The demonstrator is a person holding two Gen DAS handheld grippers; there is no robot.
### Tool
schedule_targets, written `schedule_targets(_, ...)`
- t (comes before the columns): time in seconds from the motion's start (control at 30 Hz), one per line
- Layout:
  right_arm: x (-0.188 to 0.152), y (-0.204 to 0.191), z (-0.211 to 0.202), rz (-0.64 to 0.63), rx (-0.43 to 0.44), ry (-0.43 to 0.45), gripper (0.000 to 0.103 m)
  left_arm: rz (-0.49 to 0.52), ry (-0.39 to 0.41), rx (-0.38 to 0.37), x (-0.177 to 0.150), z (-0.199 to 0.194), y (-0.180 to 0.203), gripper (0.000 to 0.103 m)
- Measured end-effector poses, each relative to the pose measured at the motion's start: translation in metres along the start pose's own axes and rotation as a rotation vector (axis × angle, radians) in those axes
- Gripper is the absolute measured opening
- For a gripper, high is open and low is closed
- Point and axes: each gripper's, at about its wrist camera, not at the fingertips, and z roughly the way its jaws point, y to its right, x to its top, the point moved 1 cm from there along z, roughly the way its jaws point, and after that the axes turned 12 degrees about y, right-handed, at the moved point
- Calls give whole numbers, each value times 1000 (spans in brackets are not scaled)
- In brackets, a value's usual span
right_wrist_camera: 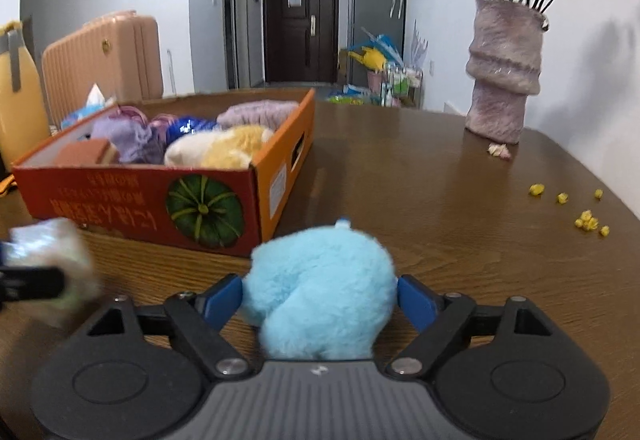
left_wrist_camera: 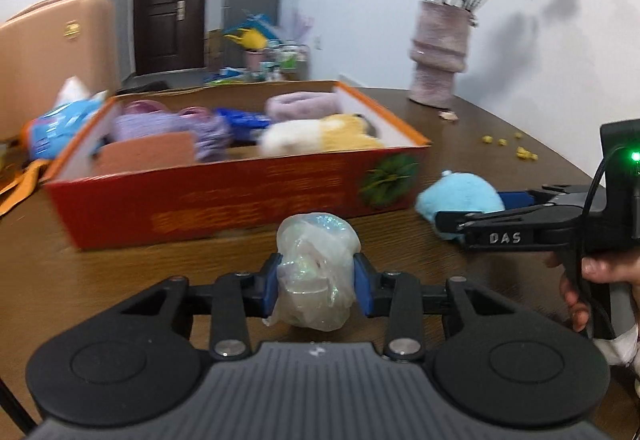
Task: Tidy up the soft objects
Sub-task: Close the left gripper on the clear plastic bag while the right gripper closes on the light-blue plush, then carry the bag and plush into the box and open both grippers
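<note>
While both grippers sit low over the wooden table (right_wrist_camera: 420,180), each has a soft item between its jaws just in front of the red box (left_wrist_camera: 224,196). Left gripper (left_wrist_camera: 318,282): its blue pads (left_wrist_camera: 269,286) press on both sides of a crinkly, iridescent plastic-wrapped bundle (left_wrist_camera: 316,272), so it is closed on the bundle, which bulges above and below the pads. Right gripper (right_wrist_camera: 320,298): its jaws stand wide around a fluffy blue plush (right_wrist_camera: 320,288), the pads touching the fur on either side, so it looks to be gripping the plush near its middle; whether the toy is lifted off the table I cannot tell. In the left wrist view the plush (left_wrist_camera: 460,200) lies just beside the box's near right corner, with a hand (left_wrist_camera: 588,280) on the right gripper's handle. The box already holds purple knitwear (right_wrist_camera: 128,136), a white-and-yellow plush (right_wrist_camera: 224,150) and a pink fuzzy piece (right_wrist_camera: 260,112). Both items should be light and will give under pressure. The wrapped bundle is likely slick and may slip or crackle out of a shallow pinch, so a hold across its thickest part seems best. The plush compresses a lot, so the jaws must close well into the body, not just the fur. A vase (right_wrist_camera: 502,72) of flowers stands well apart at the table's far right.
</note>
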Motion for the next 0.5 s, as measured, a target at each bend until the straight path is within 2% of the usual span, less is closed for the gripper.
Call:
schedule_targets(0.03, 1, -5, -4, 5, 3, 8, 73, -9, 7, 10, 0, -8, -6, 38)
schedule_targets(0.07, 1, -8, -8, 11, 10, 16, 66, -17, 16, 17, 0, -15, -11, 38)
schedule_targets(0.13, 1, -19, -21, 25, 26, 24, 42, -28, 33, 27, 0, -33, -20, 38)
schedule_targets(0.5, -40, -114, -116, 34, 194, 37, 38, -75, 87, 28, -19, -112, -48, 38)
